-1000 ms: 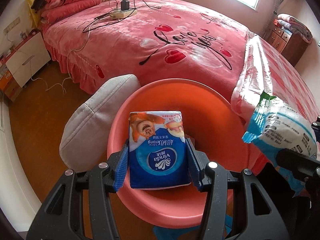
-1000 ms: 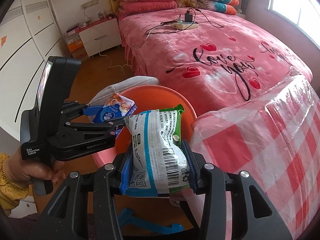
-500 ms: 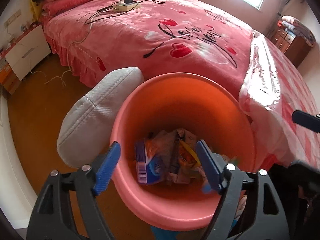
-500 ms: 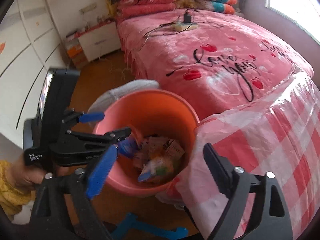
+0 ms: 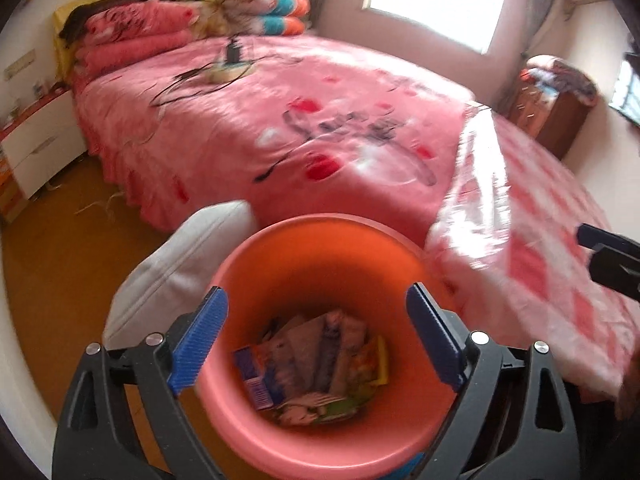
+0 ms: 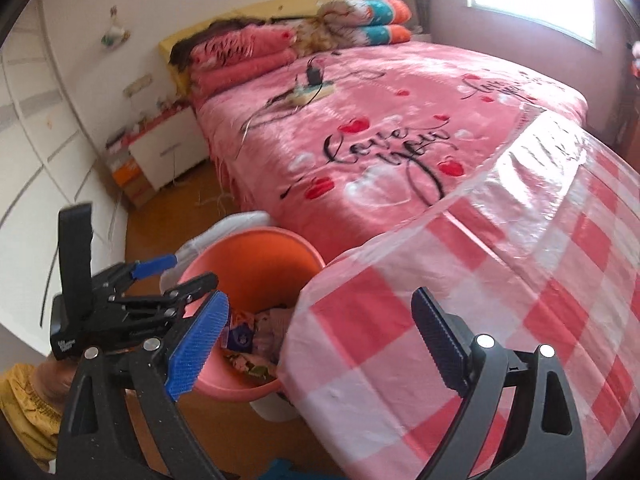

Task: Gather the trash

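Observation:
An orange-pink bucket [image 5: 320, 226] stands on the floor between the bed and a table. Several wrappers [image 5: 320, 352] and a blue tissue pack [image 5: 256, 376] lie at its bottom. My left gripper [image 5: 316, 292] hangs over the bucket mouth, its jaws opening wide with nothing between them. In the right wrist view the bucket [image 6: 248, 238] is at the lower left, with the left gripper [image 6: 188, 270] over its near rim. My right gripper [image 6: 320, 294] is over the corner of the checked tablecloth, jaws opening and empty. One of its fingers [image 5: 600, 238] shows at the left wrist view's right edge.
A bed with a pink cover [image 5: 320, 128] fills the background, with a power strip and cables [image 5: 228, 74] on it. A table under a red-and-white checked plastic cloth [image 6: 500, 288] stands right of the bucket, a grey cushion [image 5: 180, 268] left of it. A yellow sleeve [image 6: 24, 400] holds the left gripper.
Both grippers have opened. The tissue pack and the snack bag have dropped into the bucket. The right gripper has swung right, from over the bucket to over the table corner.

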A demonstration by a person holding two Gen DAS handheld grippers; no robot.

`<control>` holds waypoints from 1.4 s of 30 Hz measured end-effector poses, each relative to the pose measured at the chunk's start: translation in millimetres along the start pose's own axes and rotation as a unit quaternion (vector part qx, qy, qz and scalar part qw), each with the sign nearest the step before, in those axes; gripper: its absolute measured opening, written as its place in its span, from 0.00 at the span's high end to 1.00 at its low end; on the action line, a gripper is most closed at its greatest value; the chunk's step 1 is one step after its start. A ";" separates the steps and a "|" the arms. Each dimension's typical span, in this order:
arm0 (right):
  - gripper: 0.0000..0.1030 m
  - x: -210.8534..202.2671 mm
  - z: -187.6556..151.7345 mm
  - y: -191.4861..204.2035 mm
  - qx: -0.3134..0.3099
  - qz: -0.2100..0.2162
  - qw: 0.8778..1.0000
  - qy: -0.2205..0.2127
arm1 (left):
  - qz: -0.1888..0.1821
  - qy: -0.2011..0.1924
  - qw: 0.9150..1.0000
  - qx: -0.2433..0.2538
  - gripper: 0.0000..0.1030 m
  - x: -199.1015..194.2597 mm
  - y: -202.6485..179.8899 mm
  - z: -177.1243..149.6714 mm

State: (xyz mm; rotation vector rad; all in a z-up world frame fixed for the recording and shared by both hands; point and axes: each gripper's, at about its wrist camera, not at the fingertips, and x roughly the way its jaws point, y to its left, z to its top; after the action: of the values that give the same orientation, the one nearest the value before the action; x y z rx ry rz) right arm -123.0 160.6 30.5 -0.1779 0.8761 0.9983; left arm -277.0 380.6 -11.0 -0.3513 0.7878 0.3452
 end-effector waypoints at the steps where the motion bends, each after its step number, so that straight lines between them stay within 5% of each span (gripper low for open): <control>1: 0.09 -3.2 -0.4 -5.2 0.008 -0.001 1.000 -0.007 | -0.011 -0.001 1.000 0.002 0.11 -0.3 -3.5 1.6; 7: 0.05 -25.2 -5.5 -43.3 0.067 -0.001 0.996 -0.050 | -0.039 -0.015 0.999 0.021 0.12 -4.7 -31.6 12.4; 17: 0.05 -63.7 -17.4 -88.0 0.111 -0.041 0.988 -0.103 | -0.034 -0.010 0.998 0.045 0.12 -5.2 -83.3 34.5; 42: 0.05 -114.0 -70.2 -155.2 0.114 -0.206 0.962 -0.135 | -0.080 -0.011 0.988 0.128 0.11 -3.4 -208.3 45.2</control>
State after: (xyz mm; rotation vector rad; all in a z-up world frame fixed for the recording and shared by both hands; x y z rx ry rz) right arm -67.0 -36.5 27.4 -0.0228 0.6602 0.5117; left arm -162.2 214.6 57.8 -0.1665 0.7676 0.0955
